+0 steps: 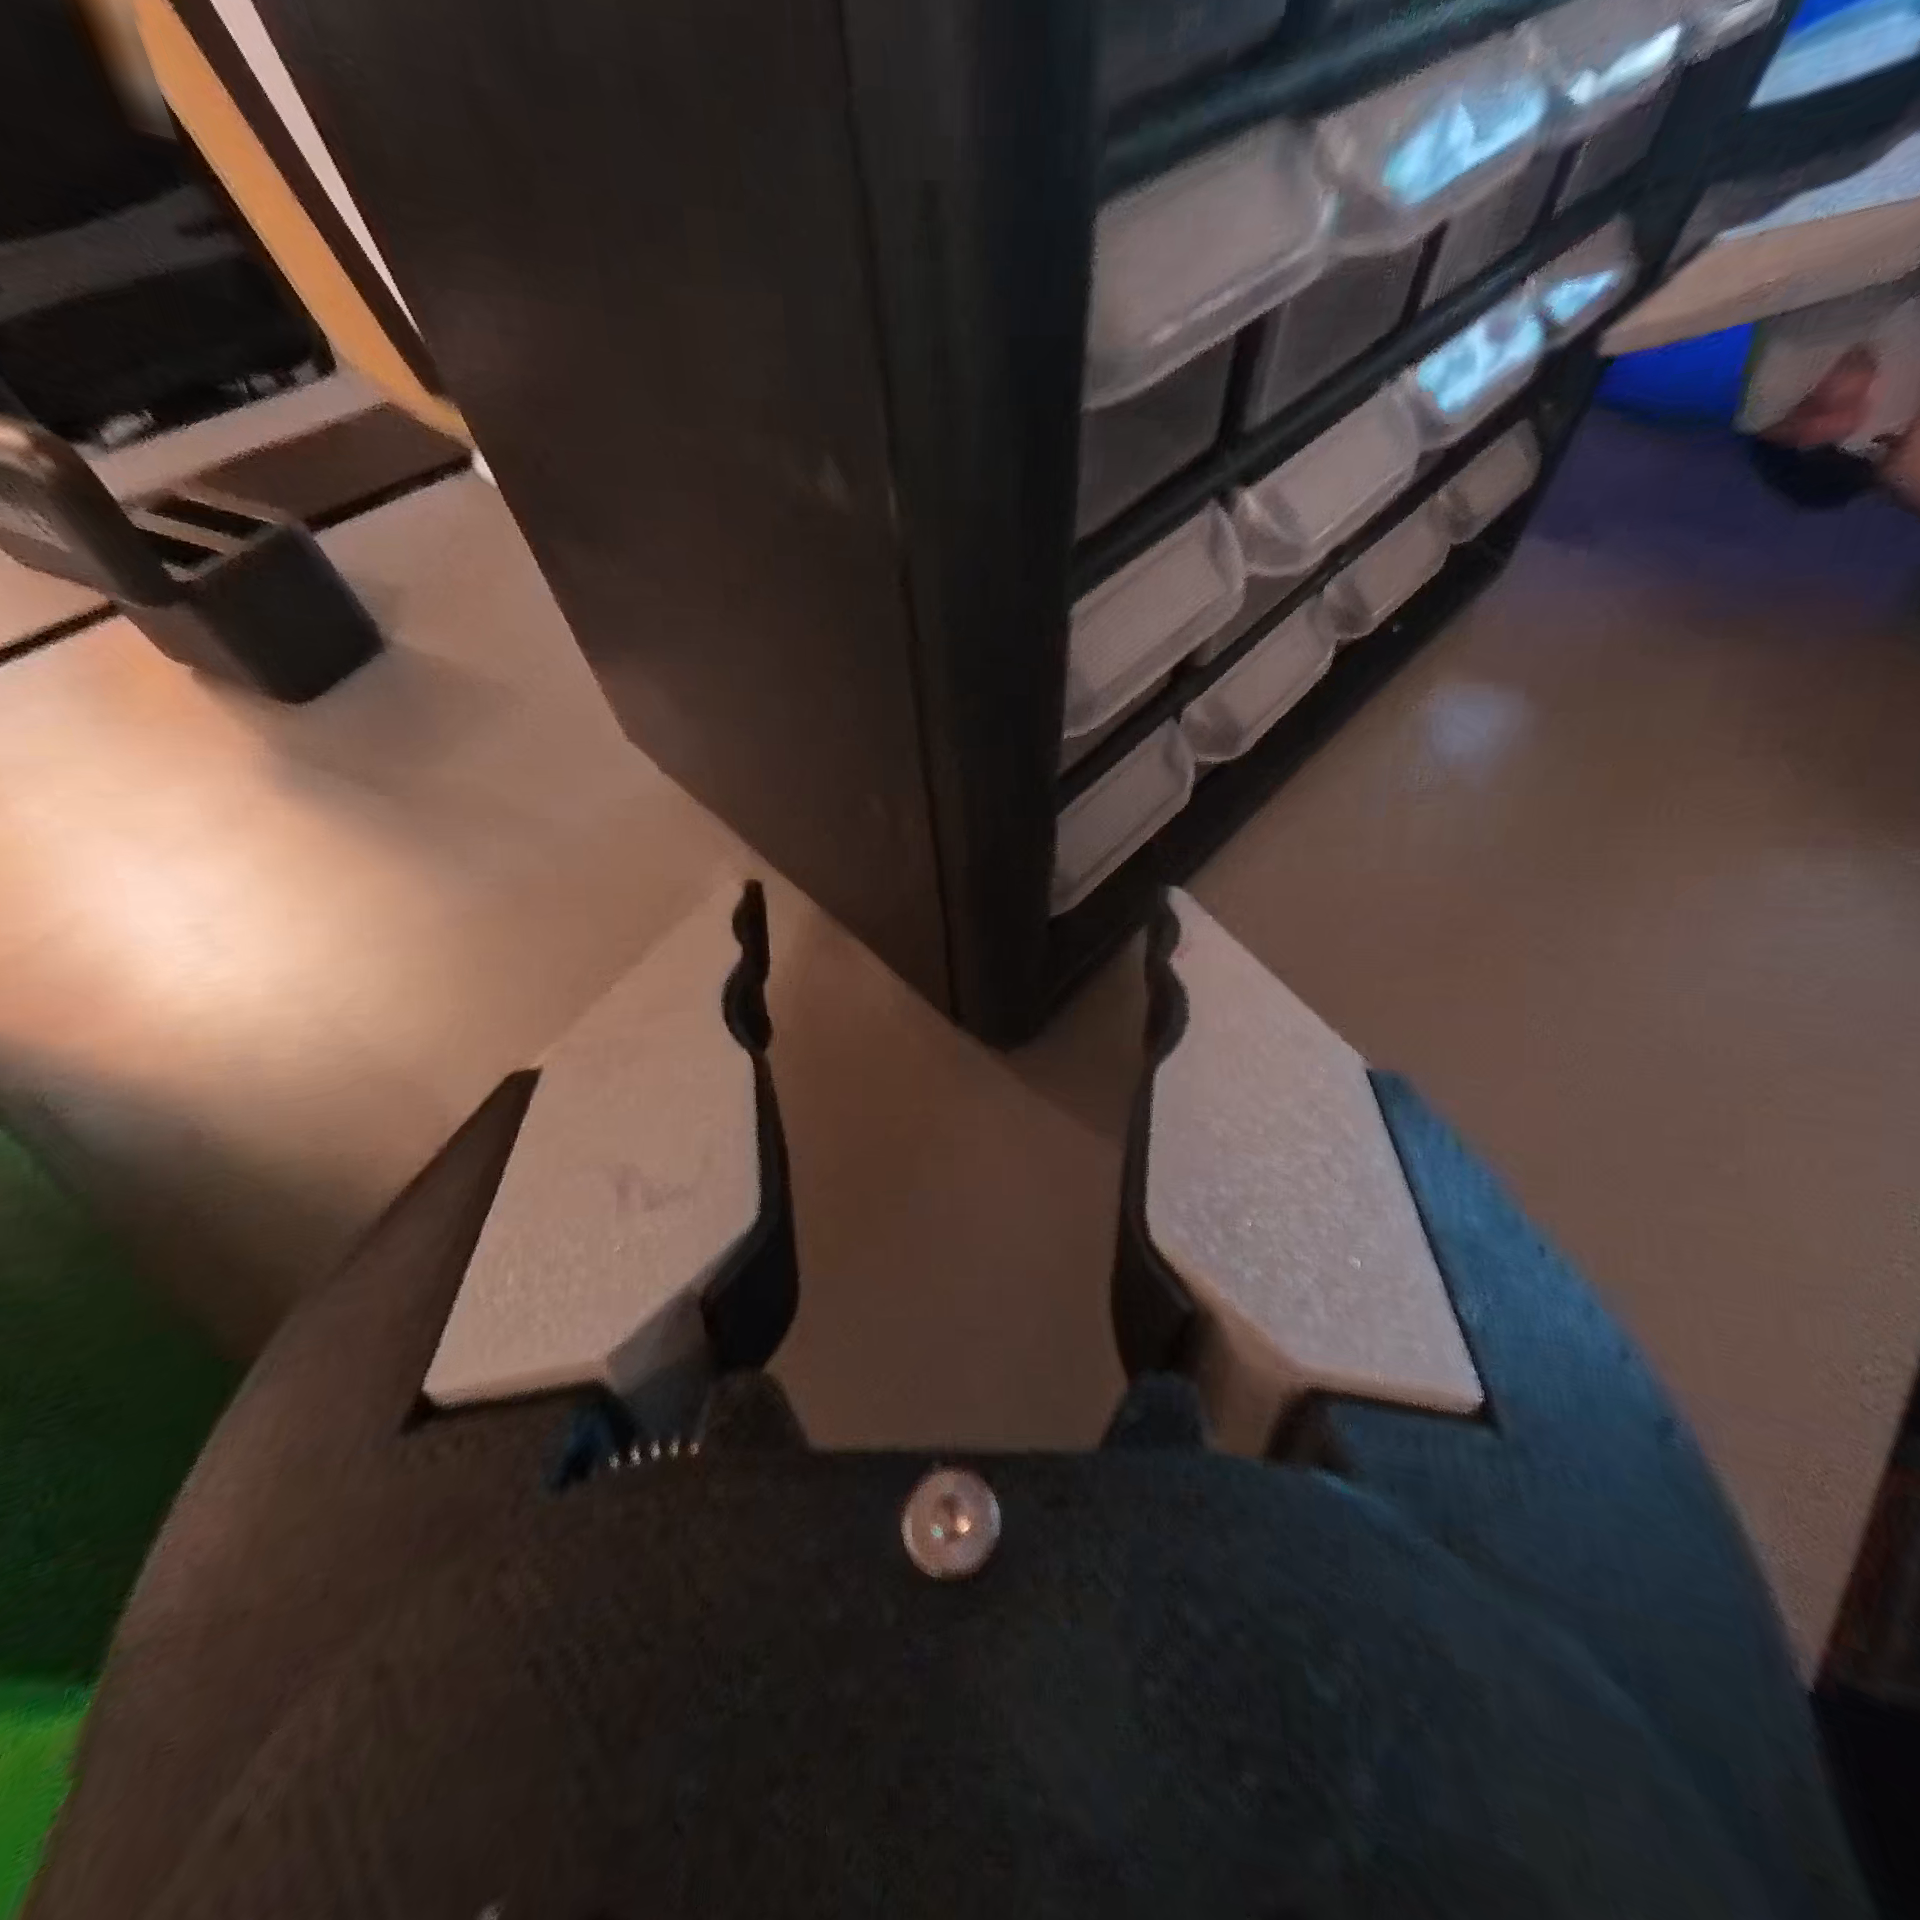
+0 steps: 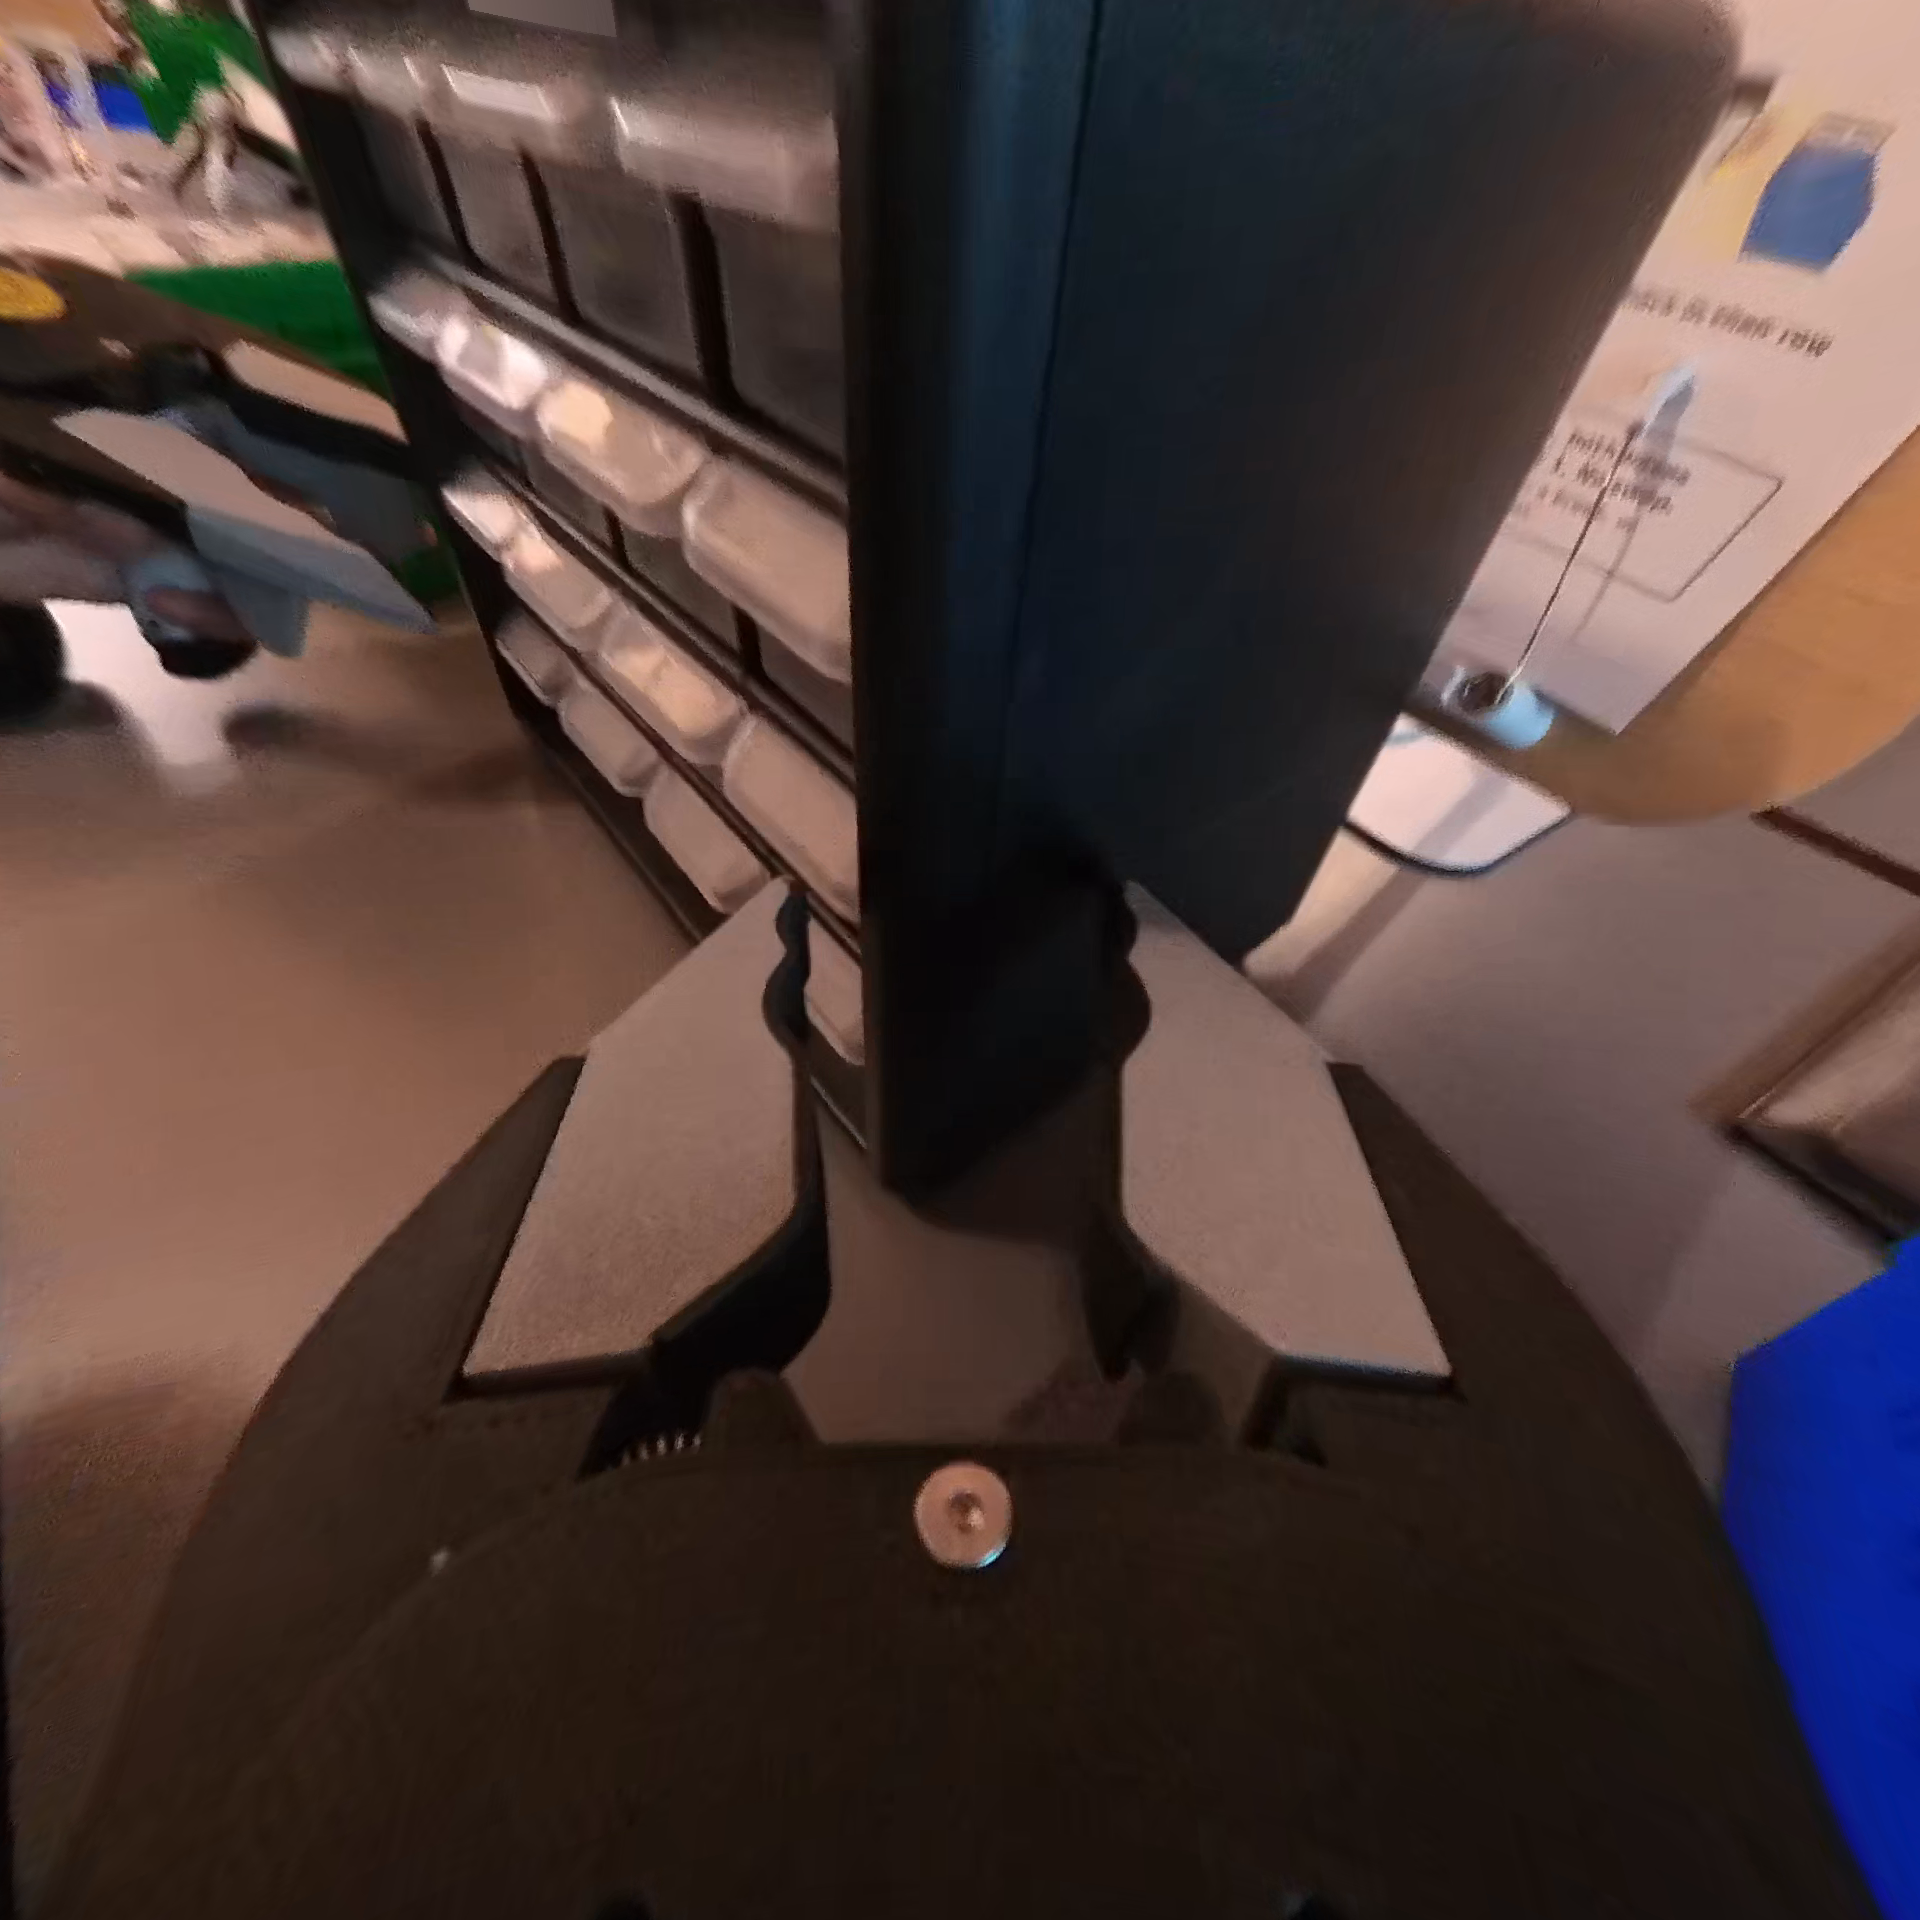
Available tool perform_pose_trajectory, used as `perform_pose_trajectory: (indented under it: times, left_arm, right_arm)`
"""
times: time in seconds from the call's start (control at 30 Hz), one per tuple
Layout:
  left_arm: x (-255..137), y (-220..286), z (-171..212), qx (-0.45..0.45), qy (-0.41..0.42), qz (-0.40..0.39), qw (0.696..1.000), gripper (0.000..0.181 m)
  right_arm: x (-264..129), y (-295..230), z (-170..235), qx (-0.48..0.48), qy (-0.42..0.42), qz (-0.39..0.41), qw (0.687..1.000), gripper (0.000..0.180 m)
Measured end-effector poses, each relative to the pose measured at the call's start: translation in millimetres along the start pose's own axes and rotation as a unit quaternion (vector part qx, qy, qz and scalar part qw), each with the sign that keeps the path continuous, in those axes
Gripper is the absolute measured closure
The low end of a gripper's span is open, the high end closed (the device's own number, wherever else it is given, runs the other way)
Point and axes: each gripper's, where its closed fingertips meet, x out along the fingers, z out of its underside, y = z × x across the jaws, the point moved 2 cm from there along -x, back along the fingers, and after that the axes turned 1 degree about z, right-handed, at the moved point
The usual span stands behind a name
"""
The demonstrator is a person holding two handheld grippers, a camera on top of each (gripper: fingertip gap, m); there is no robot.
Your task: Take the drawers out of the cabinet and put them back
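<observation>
A tall black cabinet (image 1: 727, 416) stands upright on a smooth brown tabletop (image 1: 1558, 831). Its front is full of small see-through drawers (image 1: 1153, 623) set in rows. All the drawers that show are pushed in. The picture is blurry, so the drawers cannot be counted for sure. In the left wrist view about four rows show, with about three or four drawers in each row.

There are two claws, one at each front corner of the cabinet.

The left claw (image 1: 956, 914) is open, with a wide gap between its two gray fingers (image 1: 623, 1195). It holds nothing. The bottom corner of the cabinet sits in the gap between the two tips. I cannot tell if the tips touch the cabinet.

The right claw (image 2: 956, 914) has its two fingers on either side of the other corner of the cabinet (image 2: 1247, 416). One finger is by the drawer front and one is by the plain black side. The corner sits deep in the gap. The right tip looks pressed against the side wall, but I cannot tell if the claw is squeezing. In this view the drawers (image 2: 769, 561) also sit in rows, about four rows.

In the right wrist view, the left claw (image 2: 281, 551) shows far off on the left, past the drawer front.

A black stand foot (image 1: 260, 603) sits on the tabletop to the left of the cabinet. One blue thing (image 2: 1829, 1558) shows at the right edge near the right claw.
</observation>
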Motion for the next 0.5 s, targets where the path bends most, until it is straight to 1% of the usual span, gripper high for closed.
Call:
perform_pose_trajectory:
  times: [0.07,0.1,0.17,0.23,0.3,0.37,0.4,0.5]
  left_arm:
    - [3.2,-9.0,8.7,-0.003,-0.028,-0.004,1.000,0.110]
    - [3.8,-9.7,7.6,-0.007,-0.028,0.005,1.000,0.112]
    - [2.7,-7.0,-3.9,-0.013,-0.007,0.026,1.000,0.111]
    - [0.1,-1.8,-18.2,-0.016,0.017,0.044,0.999,0.111]
    - [-0.1,-1.3,-29.8,-0.007,0.038,0.045,0.998,0.112]
    - [2.6,-6.1,-38.8,0.001,0.041,0.027,0.999,0.112]
    - [3.4,-6.3,-43.2,0.000,0.038,0.022,0.999,0.109]
    - [-1.8,-2.7,-59.0,0.007,0.057,0.003,0.998,0.111]
  right_arm:
    - [6.0,-2.3,18.5,0.001,-0.042,0.003,0.999,0.119]
    - [6.8,-5.5,22.2,-0.003,-0.051,0.001,0.999,0.116]
    - [4.7,-12.8,22.6,-0.006,-0.045,0.001,0.999,0.113]
    - [-0.7,-17.5,26.8,0.000,-0.045,0.008,0.999,0.115]
    - [-10.1,-19.5,27.4,-0.006,-0.040,0.029,0.999,0.110]
    - [-21.7,-17.1,23.9,-0.020,-0.021,0.061,0.998,0.119]
    - [-26.3,-16.3,22.6,-0.022,-0.014,0.068,0.997,0.124]
    - [-32.0,-13.2,22.4,-0.012,-0.006,0.068,0.998,0.125]
